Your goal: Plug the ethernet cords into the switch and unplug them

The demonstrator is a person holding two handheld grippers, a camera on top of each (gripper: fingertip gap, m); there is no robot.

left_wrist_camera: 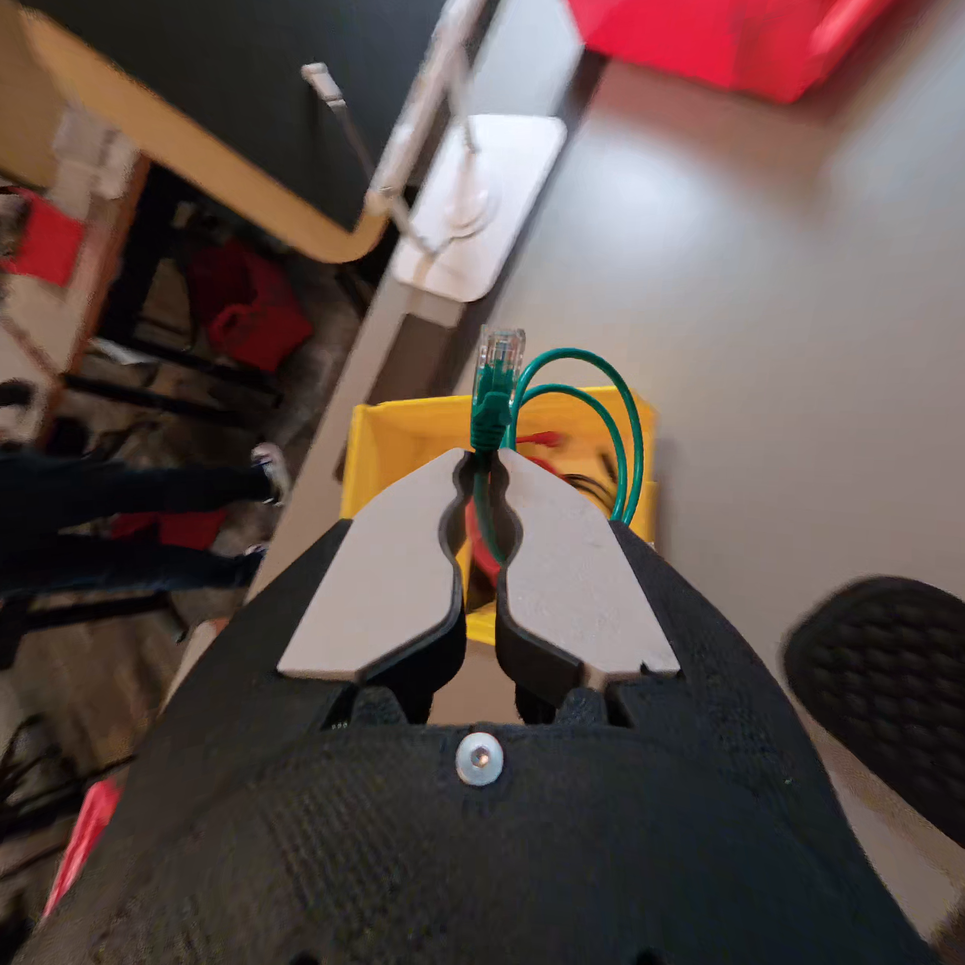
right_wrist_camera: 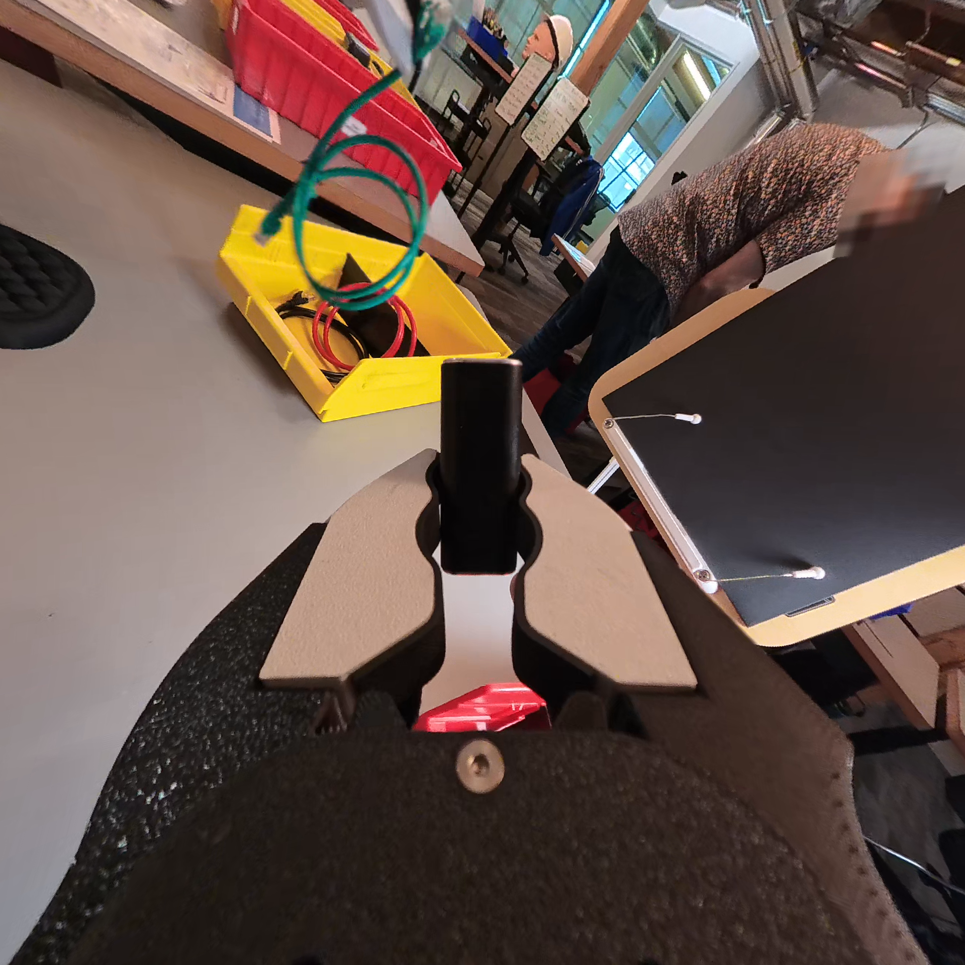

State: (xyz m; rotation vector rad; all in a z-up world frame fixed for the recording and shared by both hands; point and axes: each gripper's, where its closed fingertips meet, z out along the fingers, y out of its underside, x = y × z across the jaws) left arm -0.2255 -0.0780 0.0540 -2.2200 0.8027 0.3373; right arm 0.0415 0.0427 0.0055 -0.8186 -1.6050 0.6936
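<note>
Green cord [left_wrist_camera: 574, 418] is dangling above the yellow bin [left_wrist_camera: 397, 433], light and floppy; left hand-held gripper [left_wrist_camera: 483, 459] is pinching it just behind the stiff plug [left_wrist_camera: 498, 360]. Right hand-held gripper [right_wrist_camera: 479, 470] is clamping the rigid black switch [right_wrist_camera: 479, 465] over the tabletop [right_wrist_camera: 130, 444].

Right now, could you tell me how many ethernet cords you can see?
3: a green cord clamped in the left gripper, and a red cord and black cord in the yellow bin. Others may be hidden.
</note>
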